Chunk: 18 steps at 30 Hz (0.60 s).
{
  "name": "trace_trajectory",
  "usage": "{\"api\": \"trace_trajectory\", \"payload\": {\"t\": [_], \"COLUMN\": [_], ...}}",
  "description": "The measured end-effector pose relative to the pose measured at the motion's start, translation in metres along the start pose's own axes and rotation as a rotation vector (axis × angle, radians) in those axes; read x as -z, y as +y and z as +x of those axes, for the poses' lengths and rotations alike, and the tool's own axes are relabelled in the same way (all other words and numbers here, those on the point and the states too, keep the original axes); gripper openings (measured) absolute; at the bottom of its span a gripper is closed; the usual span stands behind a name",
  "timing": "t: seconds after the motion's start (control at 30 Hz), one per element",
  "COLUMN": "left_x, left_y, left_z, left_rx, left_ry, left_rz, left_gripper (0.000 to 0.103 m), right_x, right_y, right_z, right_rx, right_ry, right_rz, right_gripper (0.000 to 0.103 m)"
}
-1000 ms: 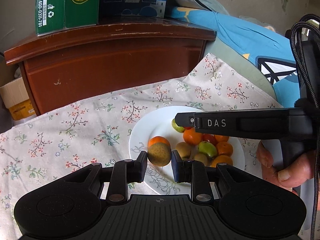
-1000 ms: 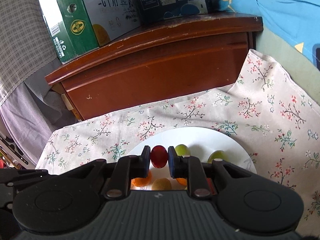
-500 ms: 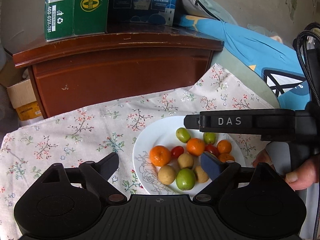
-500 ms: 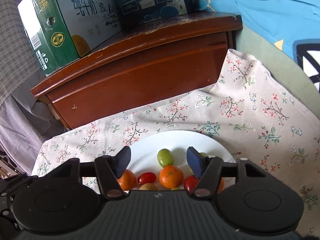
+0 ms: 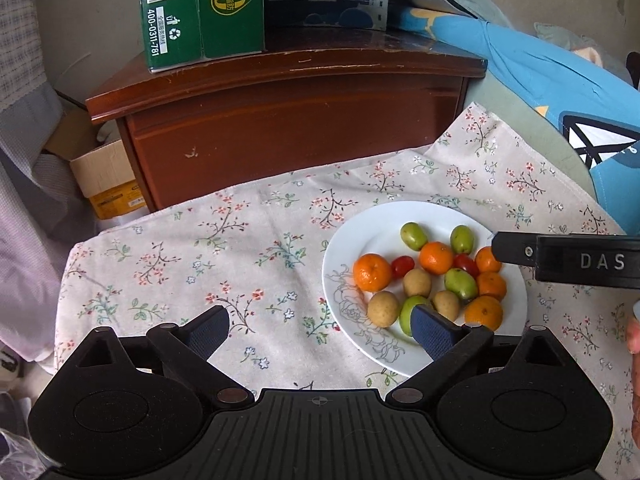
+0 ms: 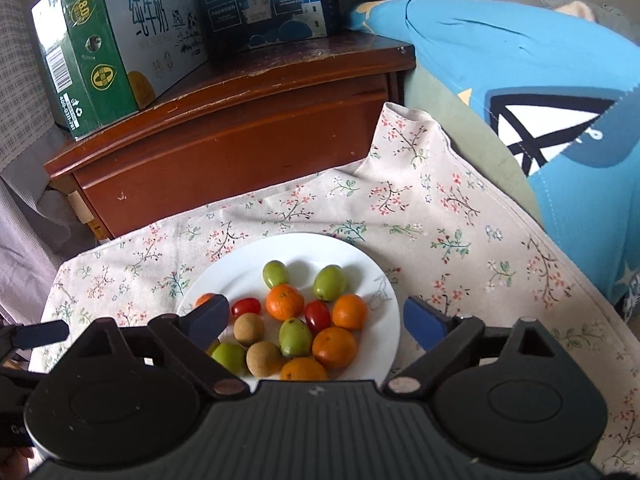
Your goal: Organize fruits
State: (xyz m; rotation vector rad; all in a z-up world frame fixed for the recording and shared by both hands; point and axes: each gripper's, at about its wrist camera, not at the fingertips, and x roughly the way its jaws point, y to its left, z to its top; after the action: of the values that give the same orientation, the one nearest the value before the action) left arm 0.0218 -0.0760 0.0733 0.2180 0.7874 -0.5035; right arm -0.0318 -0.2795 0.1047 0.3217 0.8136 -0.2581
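A white plate [image 5: 360, 236] [image 6: 380, 276] on the floral cloth holds several small fruits: oranges [image 5: 372, 272] [image 6: 285, 301], green jujubes [image 5: 413, 236] [image 6: 329, 282], brown longans [image 5: 383, 308] [image 6: 249, 329] and red cherry tomatoes [image 5: 401, 265] [image 6: 317, 316]. My left gripper [image 5: 320, 330] hovers at the plate's near left rim, its jaws still opening, nothing between them. My right gripper [image 6: 316, 322] hangs above the fruit pile, jaws opening and empty; its finger [image 5: 516, 254] shows at the right of the left wrist view.
A wooden cabinet [image 5: 296, 120] stands behind the cloth with green [image 5: 200, 8] and blue cartons [image 6: 260, 0] on top. A blue cushion [image 6: 540, 92] lies to the right. A cardboard box [image 5: 108, 184] sits on the floor at left. A person's hand [image 5: 632, 332] shows at the right edge.
Both grippers opened: the left let a brown longan onto the plate, the right let go a red cherry tomato. Both drew back and up from the plate.
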Motion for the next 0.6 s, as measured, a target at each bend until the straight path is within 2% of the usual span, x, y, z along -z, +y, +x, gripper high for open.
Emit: {"api": "trace_trajectory", "payload": {"t": [0.07, 0.37, 0.53, 0.6], "left_x": [0.004, 0.021, 0.028, 0.029], "left_y": [0.001, 0.003, 0.01, 0.011], "left_z": [-0.004, -0.029, -0.047, -0.058], "left_rx": [-0.013, -0.057, -0.08, -0.115], "left_ry": [0.007, 0.02, -0.006, -0.049], "left_rz": [0.003, 0.011, 0.025, 0.052], "left_gripper": [0.098, 0.099, 0.099, 0.099], "right_x": [0.007, 0.043, 0.058, 0.059], "right_y": [0.004, 0.019, 0.015, 0.014], "right_z": [-0.009, -0.041, -0.046, -0.046], "right_rx": [0.03, 0.117, 0.123, 0.124], "right_ry": [0.004, 0.03, 0.095, 0.126], "right_rz": [-0.014, -0.081, -0.048, -0.029], "right_gripper": [0.099, 0.1, 0.1, 0.1]}}
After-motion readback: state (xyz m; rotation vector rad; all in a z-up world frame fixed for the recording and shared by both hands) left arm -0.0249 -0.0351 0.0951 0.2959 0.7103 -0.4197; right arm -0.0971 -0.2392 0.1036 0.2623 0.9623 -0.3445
